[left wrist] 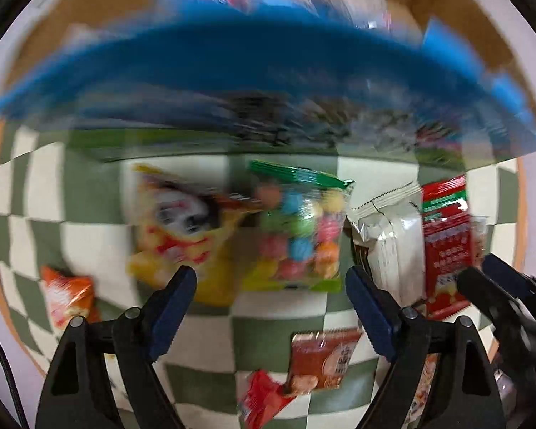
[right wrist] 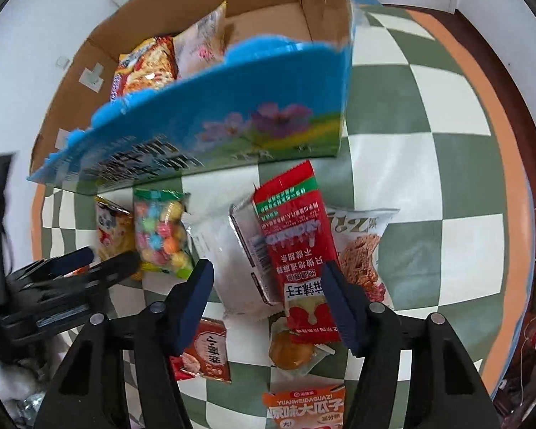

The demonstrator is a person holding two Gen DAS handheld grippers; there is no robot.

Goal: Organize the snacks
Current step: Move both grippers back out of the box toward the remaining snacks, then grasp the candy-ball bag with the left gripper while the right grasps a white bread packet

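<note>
The snacks lie scattered on a green-and-white checked cloth (right wrist: 428, 164) just in front of an open cardboard box (right wrist: 232, 121) with a blue printed front, which already holds a few packets. Nearest the right gripper (right wrist: 268, 279) is a long red sachet (right wrist: 296, 250), lying across a white foil pack (right wrist: 228, 250) and beside a pale biscuit bag (right wrist: 364, 246). Its jaws are spread, empty, straddling the sachet's near end. The left gripper (left wrist: 271, 286) is likewise spread and empty, facing a clear bag of coloured candy balls (left wrist: 300, 236) with a yellow packet (left wrist: 182, 228) to its left. The likely risk is overlap: closing on the red sachet could catch the foil pack beneath, or drag it. The slick wrappers may also slip, and the left view is blurred, so aim there is uncertain.
</note>
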